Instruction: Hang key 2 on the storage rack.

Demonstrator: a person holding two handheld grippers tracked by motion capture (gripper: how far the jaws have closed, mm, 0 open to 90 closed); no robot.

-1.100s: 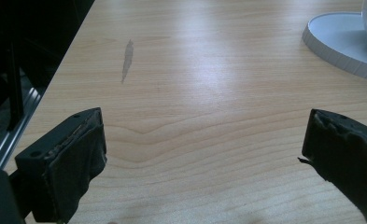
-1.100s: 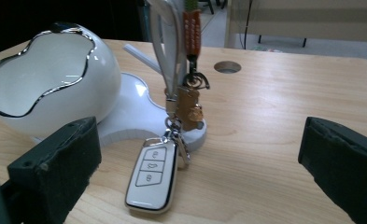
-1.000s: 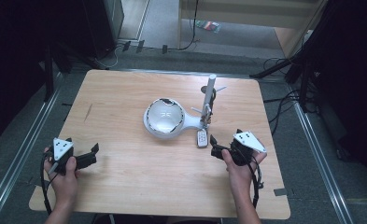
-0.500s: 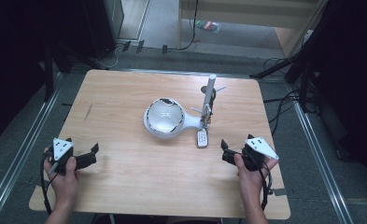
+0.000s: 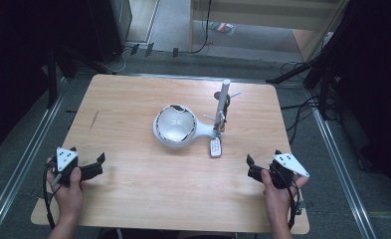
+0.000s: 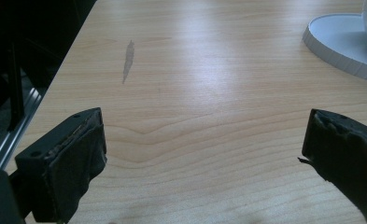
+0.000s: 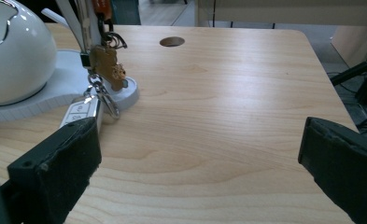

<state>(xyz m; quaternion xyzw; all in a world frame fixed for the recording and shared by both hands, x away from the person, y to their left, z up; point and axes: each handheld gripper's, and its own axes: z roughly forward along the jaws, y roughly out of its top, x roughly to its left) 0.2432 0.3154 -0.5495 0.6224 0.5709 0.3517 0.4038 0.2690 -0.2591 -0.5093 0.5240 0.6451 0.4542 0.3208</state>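
Observation:
A white dome (image 5: 175, 124) sits on a flat white base (image 5: 203, 130) at the table's middle. A thin white post (image 5: 224, 102) rises from the base's right end. A bunch of keys (image 7: 106, 65) hangs on the post, and its white key fob (image 5: 215, 147) rests on the wood below. My left gripper (image 5: 99, 167) is near the front left edge, open and holding nothing. My right gripper (image 5: 249, 167) is at the front right, open, a short way in front of the fob. In the right gripper view the fob (image 7: 81, 112) lies just beyond the left jaw.
The light wooden table (image 5: 148, 199) has a dark streak (image 6: 127, 58) at its left and a round hole (image 7: 172, 42) toward the back. Cables (image 5: 307, 114) and metal floor rails (image 5: 29, 159) run around the table. The dome's base (image 6: 344, 42) shows at the top right of the left gripper view.
My right gripper has drawn back from beside the key fob toward the table's front right. The left gripper has barely moved.

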